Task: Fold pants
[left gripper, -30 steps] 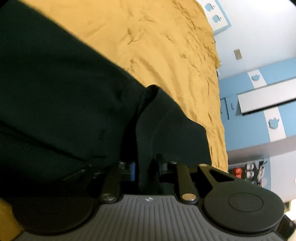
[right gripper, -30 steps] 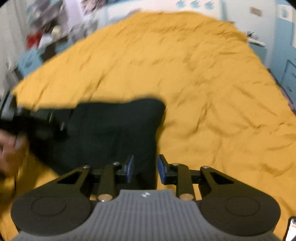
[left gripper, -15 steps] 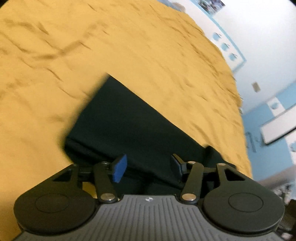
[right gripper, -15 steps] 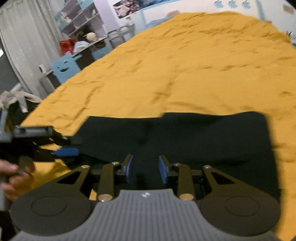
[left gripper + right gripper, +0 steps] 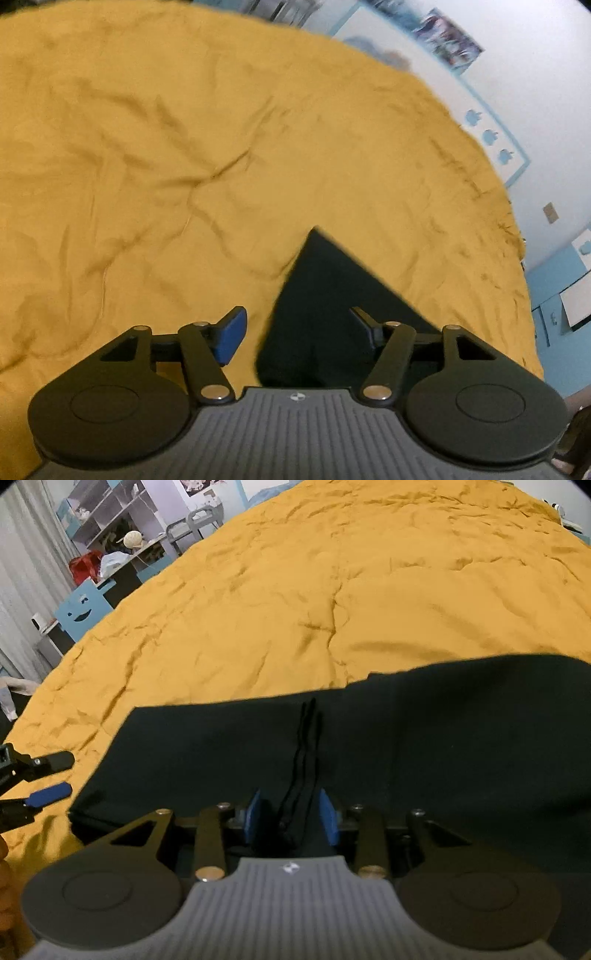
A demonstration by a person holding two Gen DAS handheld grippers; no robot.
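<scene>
Your left gripper [image 5: 295, 330] has just spread, dropping the pants [image 5: 369, 746] folded ahead; right gripper [image 5: 290, 821] opening, ridge between its pads unpinched

My pants [image 5: 406, 746] are plain black, a darker ridge of fabric running down the middle. The bedspread [image 5: 295, 590] under them is mustard yellow, creased all over. My right gripper [image 5: 291, 819] has blue pads on black arms and a ribbed grey body; my left gripper [image 5: 295, 328] matches. The wall [image 5: 546, 92] is white with a light-blue border of blue apple shapes.
</scene>
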